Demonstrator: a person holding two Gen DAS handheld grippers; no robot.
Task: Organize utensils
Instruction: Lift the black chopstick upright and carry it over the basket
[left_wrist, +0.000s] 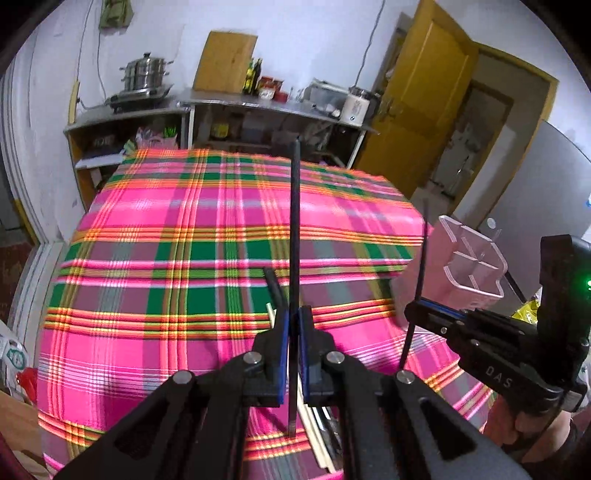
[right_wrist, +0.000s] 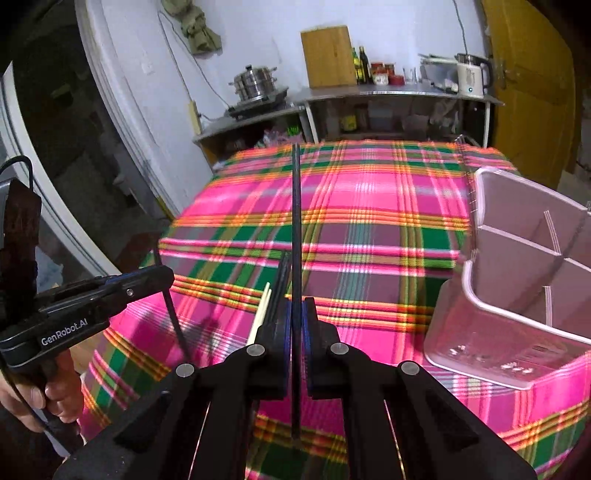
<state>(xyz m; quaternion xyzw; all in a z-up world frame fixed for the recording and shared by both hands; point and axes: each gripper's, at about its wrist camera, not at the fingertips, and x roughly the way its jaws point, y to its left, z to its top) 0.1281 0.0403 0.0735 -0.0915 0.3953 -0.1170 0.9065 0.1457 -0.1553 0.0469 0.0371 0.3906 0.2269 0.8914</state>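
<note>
We've got both grippers clamped, L gripper (left_wrist: 291, 332) & R gripper (right_wrist: 295, 321) each on an upright black chopstick (left_wrist: 294, 229), w/ the caddy (right_wrist: 524, 280) on the cloth to our right, nearer R.

Each camera rides just behind its own gripper and looks forward and downward along the two black fingers, close above the table draped in a pink, green and orange plaid cloth (left_wrist: 184, 258). The left view faces across the cloth toward the white back wall and steel counter (left_wrist: 236, 99), with the right gripper (left_wrist: 415, 308) at its right edge. The right view sits further right, catching the left gripper (right_wrist: 166, 275) at its left edge. Both share the cloth, the counter, the yellow door (left_wrist: 417, 110) and the clear pink divided plastic caddy (right_wrist: 524, 280).
</note>
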